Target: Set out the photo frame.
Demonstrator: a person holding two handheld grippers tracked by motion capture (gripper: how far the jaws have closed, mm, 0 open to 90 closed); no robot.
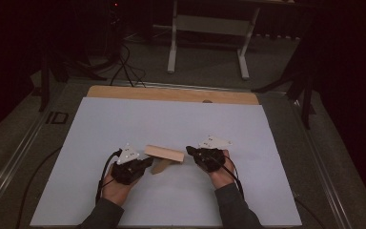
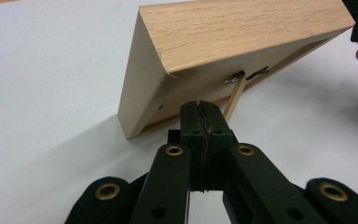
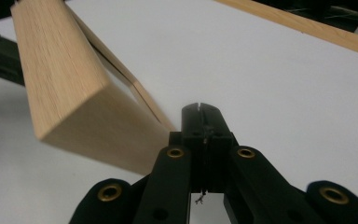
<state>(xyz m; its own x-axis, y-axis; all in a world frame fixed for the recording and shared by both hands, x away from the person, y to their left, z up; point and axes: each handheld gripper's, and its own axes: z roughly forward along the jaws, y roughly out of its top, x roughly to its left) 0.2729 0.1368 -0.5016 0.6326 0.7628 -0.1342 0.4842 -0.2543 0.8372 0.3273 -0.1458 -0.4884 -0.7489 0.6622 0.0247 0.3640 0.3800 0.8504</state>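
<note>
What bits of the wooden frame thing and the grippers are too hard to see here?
- Light wooden picture frame: its front face is turned away in the left gripper view.
- Small metal fitting on its back: blurred, too small to identify.
- Left hand-held gripper: in the dim high view, contact with the frame is unclear.

Wooden picture frame (image 1: 165,153), light oak grain, stands tilted on white table sheet, propped on rear easel leg (image 2: 233,96). Back side faces the 6 o'clock edge; leg slants down toward 7 o'clock. Metal hinge fitting (image 2: 235,78) at leg's top. Sits just below sheet centre.
</note>
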